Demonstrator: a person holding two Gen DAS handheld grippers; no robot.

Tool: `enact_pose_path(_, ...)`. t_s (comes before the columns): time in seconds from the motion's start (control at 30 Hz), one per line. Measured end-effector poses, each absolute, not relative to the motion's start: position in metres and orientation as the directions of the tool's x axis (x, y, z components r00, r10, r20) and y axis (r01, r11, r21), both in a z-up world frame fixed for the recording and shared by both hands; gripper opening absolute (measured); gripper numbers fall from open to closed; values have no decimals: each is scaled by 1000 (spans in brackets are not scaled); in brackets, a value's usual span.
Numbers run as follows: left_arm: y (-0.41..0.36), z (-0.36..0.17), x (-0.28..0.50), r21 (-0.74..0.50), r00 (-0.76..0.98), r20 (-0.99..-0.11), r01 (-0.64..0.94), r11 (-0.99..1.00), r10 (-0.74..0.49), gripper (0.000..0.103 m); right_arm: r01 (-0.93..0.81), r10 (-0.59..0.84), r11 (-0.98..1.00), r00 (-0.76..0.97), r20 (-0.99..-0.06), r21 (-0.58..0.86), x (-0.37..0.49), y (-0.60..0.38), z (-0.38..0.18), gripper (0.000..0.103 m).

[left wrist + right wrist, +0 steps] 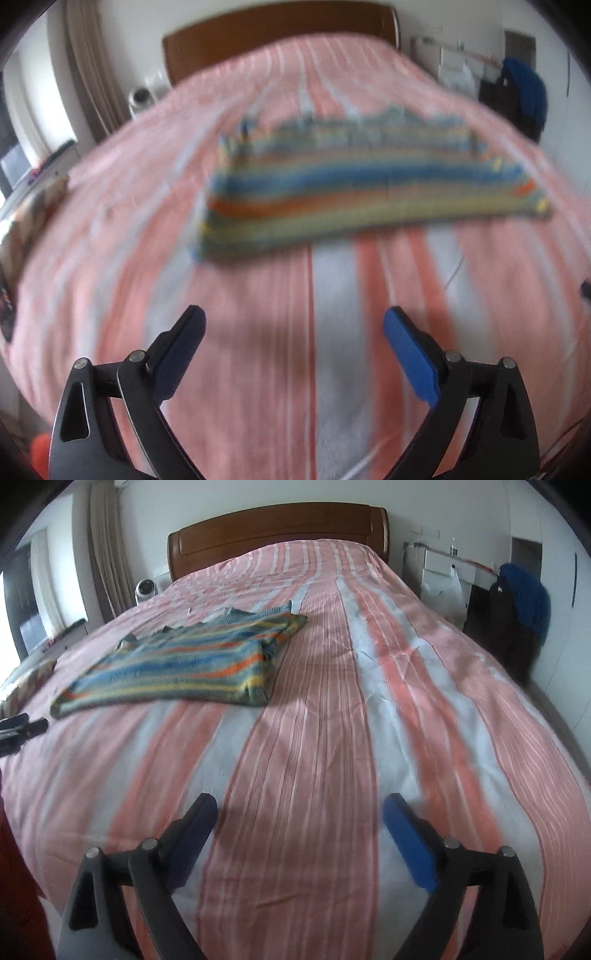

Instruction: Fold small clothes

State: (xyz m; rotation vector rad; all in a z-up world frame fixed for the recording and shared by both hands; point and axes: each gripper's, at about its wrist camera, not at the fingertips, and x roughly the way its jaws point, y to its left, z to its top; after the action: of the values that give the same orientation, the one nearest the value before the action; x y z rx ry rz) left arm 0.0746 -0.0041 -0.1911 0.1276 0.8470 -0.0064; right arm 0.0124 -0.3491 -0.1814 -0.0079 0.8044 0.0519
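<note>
Folded striped sweater [177, 664] lies well beyond both gaping, empty grippers

A pink-striped bedspread [369, 709] covers the bed below a wooden headboard [277, 524].

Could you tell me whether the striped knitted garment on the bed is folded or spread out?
Folded: the multicoloured striped knitted garment lies as a compact rectangle, with doubled layers visible along its right edge.

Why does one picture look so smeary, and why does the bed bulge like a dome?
Left wrist view: motion blur smears the striped sweater and bedspread, while the left claw stays sharp. Right wrist view: the sweater is clearer, with only mild blur near the right claw. The bulge in both is fisheye distortion, with dark corners.
</note>
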Motion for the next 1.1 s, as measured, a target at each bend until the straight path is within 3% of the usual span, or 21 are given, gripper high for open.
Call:
enact_pose_path(0.1, 7, -199, 67, 26, 716, -698, 22, 999, 2, 103, -53, 37, 999, 693, -720, 0, 12, -349, -187, 96)
enact_pose_path(0.23, 3, -201, 66, 42, 730, -684, 32, 999, 6, 103, -52, 62, 998, 696, -715, 36, 15, -352, -196, 103)
enact_pose_path(1.1, 1, -206, 60, 65, 745, -667, 33, 997, 19, 102, -42, 29, 999, 723, -690, -3, 10, -346, -202, 103)
